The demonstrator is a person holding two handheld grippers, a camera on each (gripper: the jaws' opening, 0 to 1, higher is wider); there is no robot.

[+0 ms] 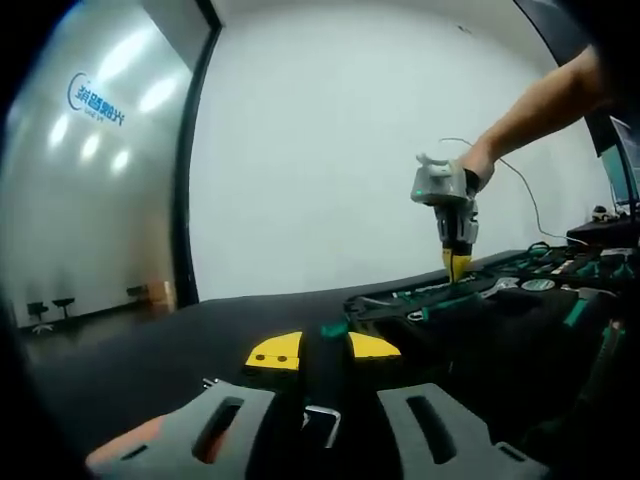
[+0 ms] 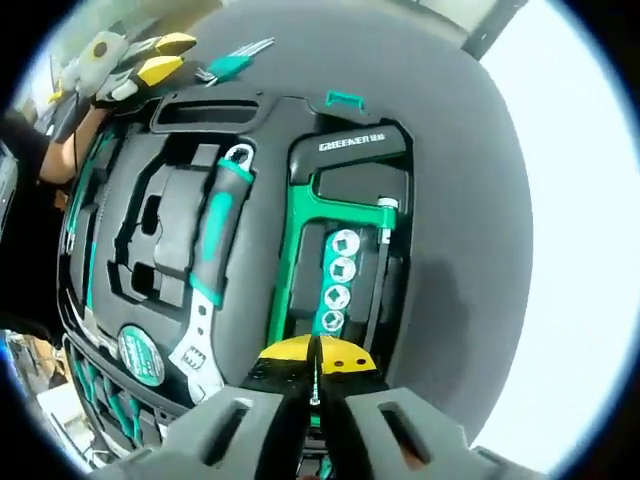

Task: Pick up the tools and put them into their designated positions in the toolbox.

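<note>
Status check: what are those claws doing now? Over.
Right claw shut, above open black toolbox. Left claw at teal hex-key set, grip unclear. Nothing blocking.

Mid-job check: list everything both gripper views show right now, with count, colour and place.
toolbox: one, black, open on the dark table, tools set in its moulded slots.
adjustable wrench: one, silver with green grip, centre slot.
hacksaw: one, green frame, slot right of the wrench.
sockets: four, silver on a green strip, inside the hacksaw frame.
hex keys: one green set, on the table beyond the toolbox.
table: one, dark.
left gripper: yellow tips, jaws shut on a thin metal piece I cannot identify.
right gripper: yellow tips, jaws closed over the toolbox edge; anything between them is too small to tell.
</note>
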